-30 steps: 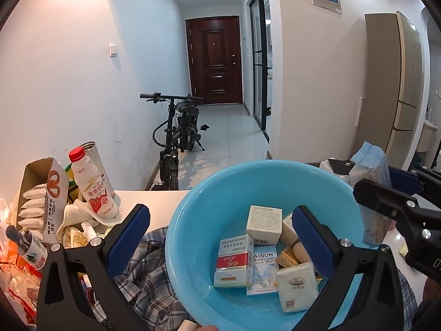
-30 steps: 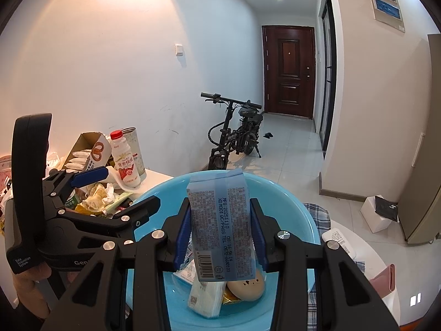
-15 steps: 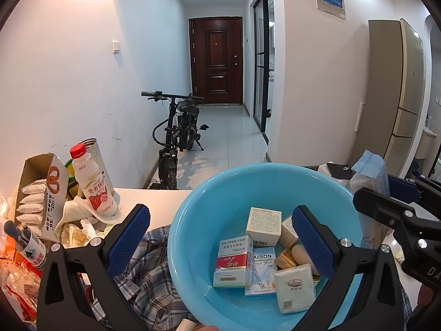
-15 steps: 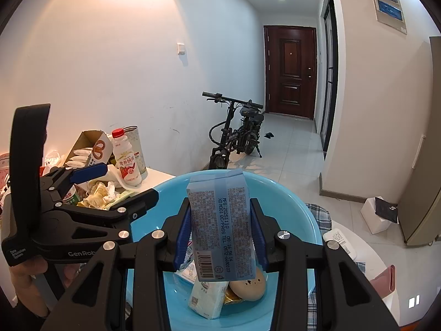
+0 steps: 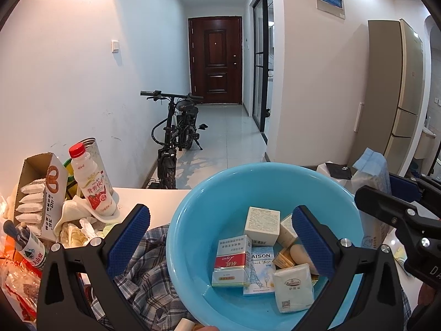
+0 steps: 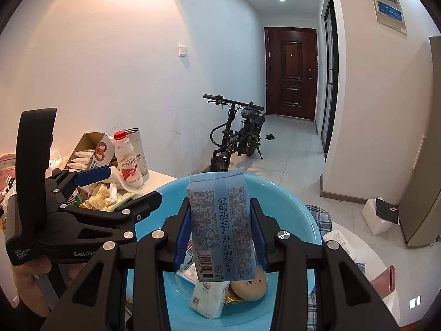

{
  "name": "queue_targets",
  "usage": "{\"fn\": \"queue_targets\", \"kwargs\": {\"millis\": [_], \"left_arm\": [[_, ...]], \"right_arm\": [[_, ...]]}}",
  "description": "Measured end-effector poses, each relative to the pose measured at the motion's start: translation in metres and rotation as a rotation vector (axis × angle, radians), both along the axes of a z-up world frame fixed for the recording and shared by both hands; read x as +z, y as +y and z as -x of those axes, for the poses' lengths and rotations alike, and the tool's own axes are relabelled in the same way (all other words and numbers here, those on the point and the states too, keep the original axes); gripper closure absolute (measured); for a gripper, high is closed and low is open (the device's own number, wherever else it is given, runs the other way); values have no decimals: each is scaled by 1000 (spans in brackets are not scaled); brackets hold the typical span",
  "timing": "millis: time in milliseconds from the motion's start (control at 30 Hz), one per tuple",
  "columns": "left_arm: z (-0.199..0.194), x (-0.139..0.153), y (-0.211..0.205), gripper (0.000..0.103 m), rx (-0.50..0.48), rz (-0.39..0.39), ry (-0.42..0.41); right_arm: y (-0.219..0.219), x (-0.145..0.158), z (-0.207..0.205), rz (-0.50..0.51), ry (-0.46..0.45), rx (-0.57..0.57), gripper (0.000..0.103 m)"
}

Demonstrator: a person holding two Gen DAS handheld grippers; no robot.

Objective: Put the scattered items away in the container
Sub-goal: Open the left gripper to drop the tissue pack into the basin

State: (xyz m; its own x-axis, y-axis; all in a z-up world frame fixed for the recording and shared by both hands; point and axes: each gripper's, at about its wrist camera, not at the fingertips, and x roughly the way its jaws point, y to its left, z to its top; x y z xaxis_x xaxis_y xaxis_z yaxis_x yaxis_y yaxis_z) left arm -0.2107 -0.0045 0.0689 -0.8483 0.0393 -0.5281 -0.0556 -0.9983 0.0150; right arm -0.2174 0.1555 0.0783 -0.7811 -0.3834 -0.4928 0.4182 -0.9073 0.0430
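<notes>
Left wrist view: the left gripper [image 5: 220, 237] stands spread wide and empty above the blue basin [image 5: 193, 220], boxes lying below between its fingers.

Right wrist view: the right gripper [image 6: 220, 234] clamps an upright blue tissue pack [image 6: 220, 226] over the basin.

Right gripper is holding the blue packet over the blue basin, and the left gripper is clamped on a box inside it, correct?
Not quite. The left gripper is open and holds nothing, as the left wrist view shows. The rest stands: the right gripper is shut on the blue packet over the blue basin.
</notes>
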Motion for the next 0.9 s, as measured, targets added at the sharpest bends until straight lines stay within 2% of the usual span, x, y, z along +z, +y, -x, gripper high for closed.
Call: {"fn": "queue_targets", "kwargs": {"millis": [900], "left_arm": [[-2,4,1,1,0,1,8]], "right_arm": [[4,0,1,-10,-1,-10,61]]}}
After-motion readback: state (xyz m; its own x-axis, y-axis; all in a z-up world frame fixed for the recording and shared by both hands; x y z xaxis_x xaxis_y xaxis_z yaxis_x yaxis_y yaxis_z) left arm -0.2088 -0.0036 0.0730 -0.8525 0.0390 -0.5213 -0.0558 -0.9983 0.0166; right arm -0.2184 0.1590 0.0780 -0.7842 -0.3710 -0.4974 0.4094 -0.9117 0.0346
